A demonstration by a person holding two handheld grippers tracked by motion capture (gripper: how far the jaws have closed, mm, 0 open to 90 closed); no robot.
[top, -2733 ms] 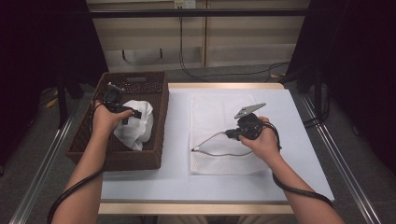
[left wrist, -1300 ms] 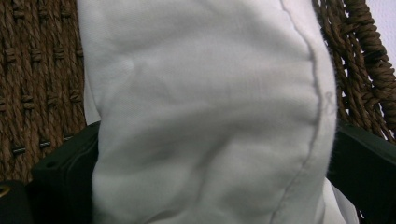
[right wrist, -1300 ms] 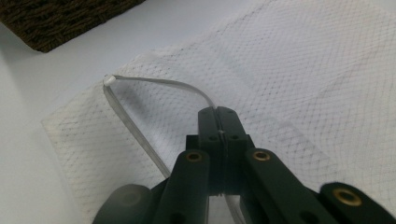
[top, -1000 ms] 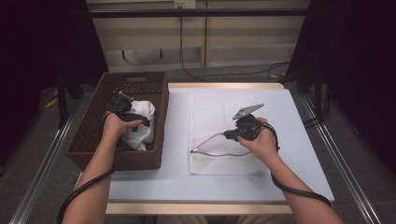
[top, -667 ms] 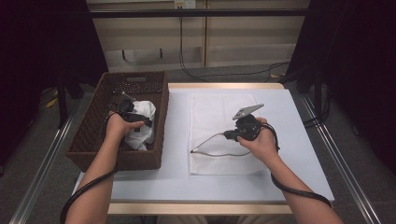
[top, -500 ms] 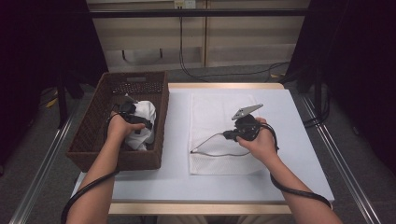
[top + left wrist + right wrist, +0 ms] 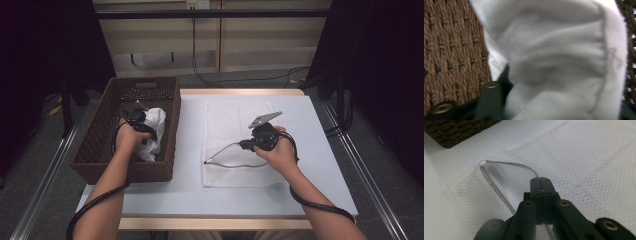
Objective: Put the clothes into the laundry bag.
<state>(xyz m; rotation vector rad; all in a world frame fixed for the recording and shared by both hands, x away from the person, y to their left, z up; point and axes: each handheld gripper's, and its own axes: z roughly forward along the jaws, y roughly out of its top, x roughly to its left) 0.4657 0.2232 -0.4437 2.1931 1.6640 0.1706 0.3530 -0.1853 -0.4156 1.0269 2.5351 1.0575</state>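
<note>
Left tongs (image 7: 141,122) reach forward, jaw state hidden; right tongs (image 7: 541,185) are pressed closed, forearm angled inward.

Hemmed in at the left by the wicker basket (image 7: 172,131) walls with white cloth (image 7: 152,129) bunched around the left gripper (image 7: 136,119) — open table (image 7: 185,192) between basket and mesh bag (image 7: 230,120), its drawstring loop (image 7: 225,157) lying flat.

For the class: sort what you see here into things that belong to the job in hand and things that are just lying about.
In the job:
white cloth, at the left gripper
wicker basket holding it
mesh bag on the table
its drawstring, pinched by the right gripper

Lying about:
floor cables
</note>
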